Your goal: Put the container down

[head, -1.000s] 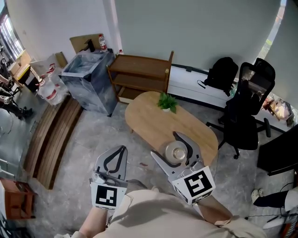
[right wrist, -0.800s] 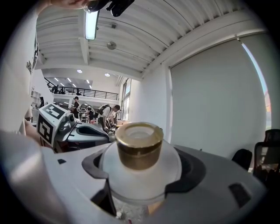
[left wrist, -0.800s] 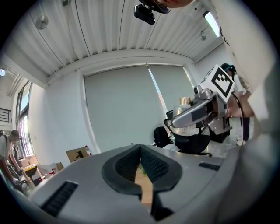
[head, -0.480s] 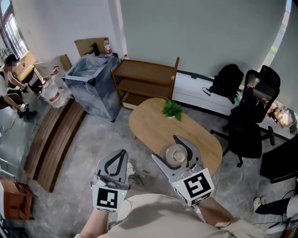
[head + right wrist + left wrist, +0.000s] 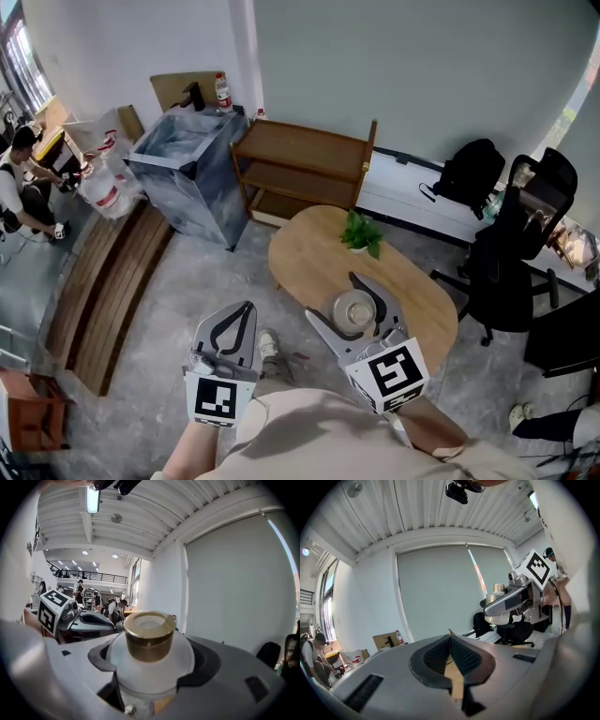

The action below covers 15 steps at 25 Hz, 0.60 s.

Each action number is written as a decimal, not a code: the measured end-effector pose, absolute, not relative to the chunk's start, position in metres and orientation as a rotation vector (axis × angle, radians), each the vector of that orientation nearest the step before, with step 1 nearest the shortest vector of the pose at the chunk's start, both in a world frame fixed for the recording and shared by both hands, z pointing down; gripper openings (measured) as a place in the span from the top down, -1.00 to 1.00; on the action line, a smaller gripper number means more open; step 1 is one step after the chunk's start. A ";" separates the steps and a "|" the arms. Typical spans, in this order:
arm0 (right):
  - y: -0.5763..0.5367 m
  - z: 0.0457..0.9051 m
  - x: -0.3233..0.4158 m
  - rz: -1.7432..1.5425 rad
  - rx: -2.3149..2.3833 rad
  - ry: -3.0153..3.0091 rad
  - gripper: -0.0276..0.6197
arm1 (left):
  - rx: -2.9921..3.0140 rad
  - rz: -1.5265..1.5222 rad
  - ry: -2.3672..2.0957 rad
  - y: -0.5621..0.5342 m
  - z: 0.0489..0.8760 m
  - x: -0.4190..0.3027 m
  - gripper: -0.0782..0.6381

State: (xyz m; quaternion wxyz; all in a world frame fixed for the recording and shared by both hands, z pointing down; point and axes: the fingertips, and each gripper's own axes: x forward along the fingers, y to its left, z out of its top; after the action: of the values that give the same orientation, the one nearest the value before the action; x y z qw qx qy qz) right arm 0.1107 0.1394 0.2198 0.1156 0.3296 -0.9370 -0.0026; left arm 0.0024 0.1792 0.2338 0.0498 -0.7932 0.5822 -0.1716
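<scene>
A person standing over an oval wooden table [image 5: 305, 267] is clasping a small white container [image 5: 149, 641] with a gold cap in the right gripper [image 5: 333, 298]. Its two jaws are pressing against the rounded body from both sides, and the cap is pointing up. From the head view, the container is showing over the near end of the tabletop, clear of the surface. At 9 o'clock from it, the left gripper [image 5: 450, 644] is hanging over the grey floor with its jaws pressed together and nothing between them. A little potted plant [image 5: 361, 232] is sitting on the table at 12 o'clock from the container, near the far edge. Beyond it, a low wooden shelf [image 5: 305, 155] is standing against the wall, with a lined bin [image 5: 183, 169] at 10 o'clock and a black office chair [image 5: 520, 262] at 2 o'clock. Another person [image 5: 19, 187] is crouching far off at 10 o'clock.
</scene>
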 end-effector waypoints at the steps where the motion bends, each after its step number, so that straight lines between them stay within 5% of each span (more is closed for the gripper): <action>1: 0.130 0.219 0.103 -0.006 0.969 -2.738 -0.12 | -2.420 -0.521 1.772 0.169 0.234 -0.006 0.77; 15: -0.010 0.208 -0.024 0.015 1.065 -2.687 -0.12 | -2.491 -0.566 1.732 0.028 0.232 -0.149 0.77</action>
State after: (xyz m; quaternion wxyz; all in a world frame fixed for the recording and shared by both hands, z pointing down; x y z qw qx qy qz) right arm -0.0242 -0.0098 0.2080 0.1252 0.3654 -0.9224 0.0050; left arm -0.1493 0.0275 0.2321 0.0276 -0.8069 0.5608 -0.1833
